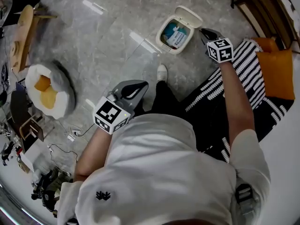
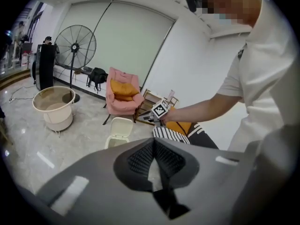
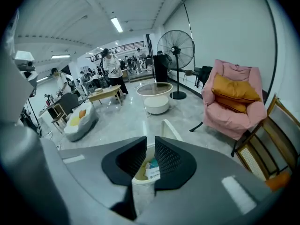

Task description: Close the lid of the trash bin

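A cream trash bin (image 1: 174, 33) stands on the grey floor with its lid (image 1: 191, 16) flipped up, showing paper and packets inside. My right gripper (image 1: 207, 33) hovers just right of the bin. In the right gripper view the bin (image 3: 143, 184) and its raised lid (image 3: 170, 130) sit right behind the jaws; the right gripper (image 3: 150, 143) is open by a narrow gap and holds nothing. My left gripper (image 1: 133, 91) hangs lower, near the person's leg, well away from the bin. The left gripper (image 2: 153, 142) is shut with its tips touching, and the bin (image 2: 119, 131) shows beyond it.
A striped rug (image 1: 243, 71) and orange cushion (image 1: 279, 71) lie right of the bin. A round pet bed (image 1: 49, 92) sits at the left. The person's shoe (image 1: 161, 72) is just below the bin. A pink armchair (image 3: 234, 102), a standing fan (image 2: 75, 46) and a round tub (image 2: 54, 108) stand farther off.
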A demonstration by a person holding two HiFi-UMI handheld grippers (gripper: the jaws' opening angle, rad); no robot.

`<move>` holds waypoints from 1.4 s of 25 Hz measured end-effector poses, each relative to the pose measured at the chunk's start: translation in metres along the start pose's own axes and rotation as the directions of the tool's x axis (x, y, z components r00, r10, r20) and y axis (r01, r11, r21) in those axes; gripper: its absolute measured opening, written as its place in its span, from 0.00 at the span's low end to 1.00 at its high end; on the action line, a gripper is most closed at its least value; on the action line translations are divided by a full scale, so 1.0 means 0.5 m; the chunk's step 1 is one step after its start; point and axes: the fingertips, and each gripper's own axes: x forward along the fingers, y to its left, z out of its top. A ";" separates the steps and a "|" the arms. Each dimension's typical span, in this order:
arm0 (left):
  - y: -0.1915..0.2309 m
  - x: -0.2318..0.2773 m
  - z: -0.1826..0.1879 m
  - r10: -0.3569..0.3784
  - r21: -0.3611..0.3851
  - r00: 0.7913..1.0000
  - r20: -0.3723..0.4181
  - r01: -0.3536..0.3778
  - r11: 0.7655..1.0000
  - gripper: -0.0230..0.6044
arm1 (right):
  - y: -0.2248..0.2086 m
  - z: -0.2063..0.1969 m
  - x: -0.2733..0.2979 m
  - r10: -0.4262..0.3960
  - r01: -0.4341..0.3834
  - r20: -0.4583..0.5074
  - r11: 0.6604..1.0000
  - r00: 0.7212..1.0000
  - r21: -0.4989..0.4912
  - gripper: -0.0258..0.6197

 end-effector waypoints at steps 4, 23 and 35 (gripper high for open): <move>0.015 0.020 -0.009 0.004 -0.034 1.000 -0.008 -0.005 0.999 0.13 | -0.067 0.009 0.079 0.000 -0.001 -0.041 1.000 0.999 -0.009 0.10; 0.060 0.066 -0.043 0.003 -0.134 0.999 -0.040 -0.008 0.991 0.13 | -0.169 0.005 0.285 0.077 -0.074 -0.158 0.997 0.985 0.022 0.13; 0.062 0.083 -0.032 -0.018 -0.121 0.999 -0.032 0.014 0.993 0.13 | -0.107 -0.020 0.273 0.169 -0.164 -0.145 0.985 0.975 0.047 0.13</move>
